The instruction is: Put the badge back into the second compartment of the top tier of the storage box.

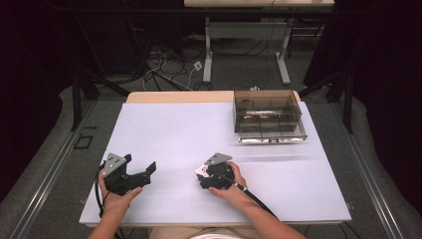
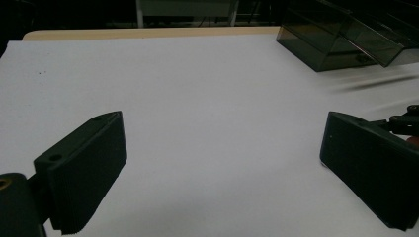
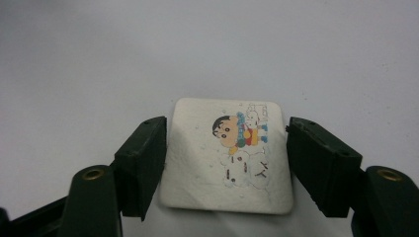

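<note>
At the left of the high view, the left gripper (image 1: 142,174) rests low over the white sheet covering the table (image 1: 174,134), held in the person's left hand (image 1: 115,196) near the sheet's left and near edges. Its two black jaws stand wide apart with nothing between them — in the left gripper view only bare white surface lies between the ribbed pads (image 2: 86,170). Ahead of it the sheet runs open and unbroken to the far edge, where a strip of pale wooden tabletop (image 2: 148,33) shows.

Toward the middle, the right gripper (image 3: 225,163) sits close to the near edge, in the person's right hand (image 1: 234,186). Its jaws are clenched on a small white square card with rounded corners and a printed cartoon figure (image 3: 228,155): the right gripper view shows one black pad against each side edge of the card, which lies flat or nearly flat just over the sheet. Whether the card's underside touches the sheet cannot be told. In the high view a white corner of the card (image 1: 200,171) peeks out at the gripper's left.

At the far right corner stands a smoky transparent plastic box with inner compartments (image 1: 268,117), well apart from both grippers — a broad stretch of bare sheet lies between it and the right hand.
</note>
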Demonstrator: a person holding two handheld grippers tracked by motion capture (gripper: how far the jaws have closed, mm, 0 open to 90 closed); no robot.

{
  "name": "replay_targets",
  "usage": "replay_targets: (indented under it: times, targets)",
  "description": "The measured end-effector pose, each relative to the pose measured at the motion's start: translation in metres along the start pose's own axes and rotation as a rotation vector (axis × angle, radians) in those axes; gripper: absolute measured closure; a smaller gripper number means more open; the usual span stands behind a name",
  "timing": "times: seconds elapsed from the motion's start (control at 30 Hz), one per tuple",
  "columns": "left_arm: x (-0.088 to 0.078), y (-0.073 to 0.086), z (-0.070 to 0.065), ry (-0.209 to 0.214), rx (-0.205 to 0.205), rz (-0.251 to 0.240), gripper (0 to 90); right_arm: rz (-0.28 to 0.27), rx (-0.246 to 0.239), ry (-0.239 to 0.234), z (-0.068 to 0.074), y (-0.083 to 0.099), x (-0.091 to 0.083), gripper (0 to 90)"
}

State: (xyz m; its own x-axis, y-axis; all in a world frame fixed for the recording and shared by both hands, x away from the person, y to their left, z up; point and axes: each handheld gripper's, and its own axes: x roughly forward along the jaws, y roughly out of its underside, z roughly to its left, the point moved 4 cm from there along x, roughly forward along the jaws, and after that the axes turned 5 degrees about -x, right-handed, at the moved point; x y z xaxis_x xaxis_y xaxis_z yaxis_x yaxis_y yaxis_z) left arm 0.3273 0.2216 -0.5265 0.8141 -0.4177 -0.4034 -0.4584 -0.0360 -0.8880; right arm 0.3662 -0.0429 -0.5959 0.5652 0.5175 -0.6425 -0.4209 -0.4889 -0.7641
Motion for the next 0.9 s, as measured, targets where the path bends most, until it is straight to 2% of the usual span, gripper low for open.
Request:
replay_targets:
  times: [0.1,0.17,0.2,0.4,0.47,0.57,0.6,0.8,0.9]
  targets:
    - [0.0001,0.0,0.0,0.0,0.0,0.001,4.4,0.009,0.01,0.003,-0.0006,0.0001,-0.0013,32.9]
    - [-0.0001,0.0001,0.0002,0.0,0.004,0.004,4.5,-0.007,0.004,0.005,-0.002,-0.0003,-0.001,32.9]
    - [0.0,0.0002,0.0001,-0.001,0.004,0.003,4.5,-0.015,0.016,0.014,-0.0019,-0.0001,-0.0004,32.9]
    - [0.0002,0.0002,0.0001,-0.001,0.003,0.004,4.5,0.005,0.016,0.008,-0.001,0.0001,-0.0016,33.0]
    - [0.0002,0.0002,0.0001,0.0,0.003,0.004,4.6,-0.009,0.015,0.014,-0.0005,0.0001,-0.001,33.0]
    - [0.0001,0.0002,0.0002,0.0,0.004,0.004,4.6,-0.001,0.006,0.02,-0.0002,0.0002,-0.0022,33.0]
    - [0.0002,0.0002,0.0002,-0.001,0.004,0.003,4.6,-0.018,0.004,0.026,0.0001,-0.0001,-0.0016,33.0]
    - [0.0003,0.0002,0.0003,-0.002,0.005,0.003,4.6,-0.039,0.002,0.046,-0.0004,-0.0003,-0.0033,33.0]
    - [0.0002,0.0002,0.0004,-0.002,0.004,0.004,4.6,-0.021,0.008,0.045,-0.0002,0.0001,-0.0049,33.0]
